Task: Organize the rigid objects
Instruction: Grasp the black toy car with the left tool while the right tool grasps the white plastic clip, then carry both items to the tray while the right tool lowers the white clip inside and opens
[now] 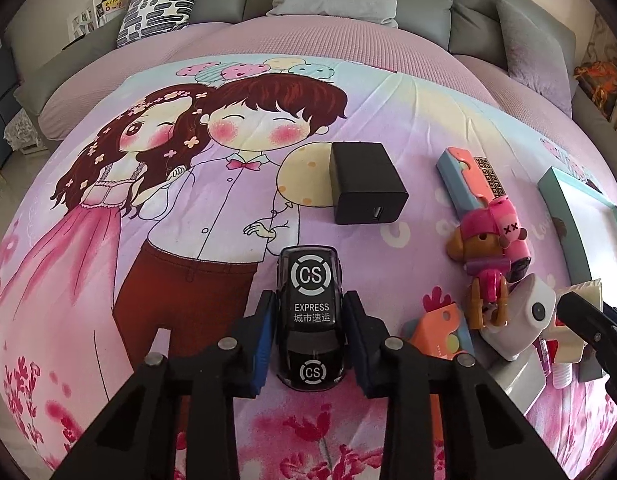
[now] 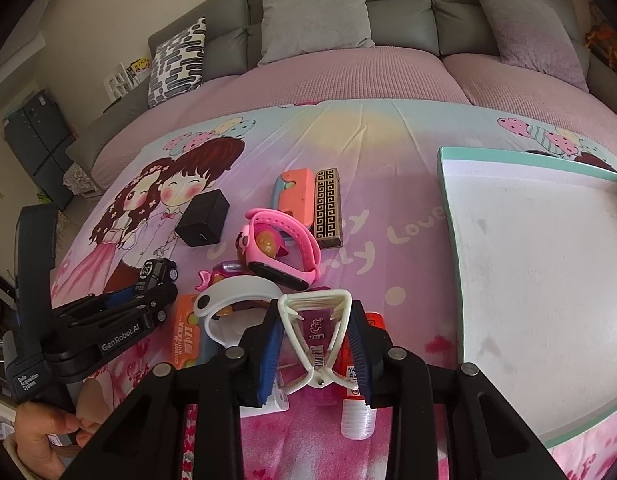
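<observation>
My left gripper [image 1: 310, 312] is shut on a black toy car [image 1: 311, 312] marked "CS EXPRESS", which rests on the cartoon bedsheet; both also show in the right wrist view, the car [image 2: 156, 272] at the left. My right gripper [image 2: 314, 340] is shut on a cream-white plastic clip [image 2: 314, 336], held over a pile of small items. A black charger cube [image 1: 364, 184] lies beyond the car. A large teal-edged white tray [image 2: 540, 280] sits at the right, with nothing in it.
Near the pile lie a pink watch [image 2: 284, 248], a white band [image 2: 228, 300], a gold-patterned harmonica [image 2: 327, 208], an orange carrot-knife toy [image 2: 294, 196], a red-capped bottle [image 2: 358, 400] and a bear figure [image 1: 492, 256]. Grey sofa cushions [image 2: 314, 16] stand behind.
</observation>
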The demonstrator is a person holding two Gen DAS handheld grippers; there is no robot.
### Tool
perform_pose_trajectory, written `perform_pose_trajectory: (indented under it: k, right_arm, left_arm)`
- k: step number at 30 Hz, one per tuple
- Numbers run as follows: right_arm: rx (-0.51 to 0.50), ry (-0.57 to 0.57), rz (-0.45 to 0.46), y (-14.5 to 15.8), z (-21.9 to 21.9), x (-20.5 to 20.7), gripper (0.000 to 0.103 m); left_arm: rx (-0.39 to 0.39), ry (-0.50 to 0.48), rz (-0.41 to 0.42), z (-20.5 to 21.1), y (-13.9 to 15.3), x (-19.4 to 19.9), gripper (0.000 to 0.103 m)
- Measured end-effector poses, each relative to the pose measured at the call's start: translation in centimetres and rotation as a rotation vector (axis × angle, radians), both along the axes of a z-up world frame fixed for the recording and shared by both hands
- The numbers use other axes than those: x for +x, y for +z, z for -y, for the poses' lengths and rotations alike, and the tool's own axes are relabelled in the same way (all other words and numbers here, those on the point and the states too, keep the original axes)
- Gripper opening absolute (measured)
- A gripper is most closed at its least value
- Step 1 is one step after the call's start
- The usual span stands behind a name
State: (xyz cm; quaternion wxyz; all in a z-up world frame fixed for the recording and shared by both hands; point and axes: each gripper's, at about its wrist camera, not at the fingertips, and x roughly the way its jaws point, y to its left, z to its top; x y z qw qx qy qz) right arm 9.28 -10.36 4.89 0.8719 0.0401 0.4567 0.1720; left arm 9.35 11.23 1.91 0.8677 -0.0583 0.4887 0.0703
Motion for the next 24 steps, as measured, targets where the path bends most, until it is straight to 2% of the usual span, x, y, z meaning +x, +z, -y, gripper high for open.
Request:
perform_pose_trajectory:
  k: [6, 12, 18, 24]
  right_arm:
    - [0.028, -0.003, 0.031, 1.7, 0.6, -0.1, 0.034]
    - [0.078, -0.033, 0.088, 4.3, 2.3, 0.9, 0.034]
    - [0.121, -0.086, 0.118, 5.2, 5.3, 1.4, 0.034]
    - [0.11, -0.218, 0.13, 4.9, 10.0, 1.9, 0.034]
  left_arm:
    - [-0.016, 0.008, 0.029, 0.1, 1.5, -0.4, 0.035]
    - [-0.015, 0.004, 0.136, 1.0, 6.1, -0.4, 0.035]
    - [0.006, -0.08, 0.218, 4.9, 9.8, 1.0, 0.035]
    - [0.01, -0.187, 0.21, 10.7, 9.9, 3.3, 0.035]
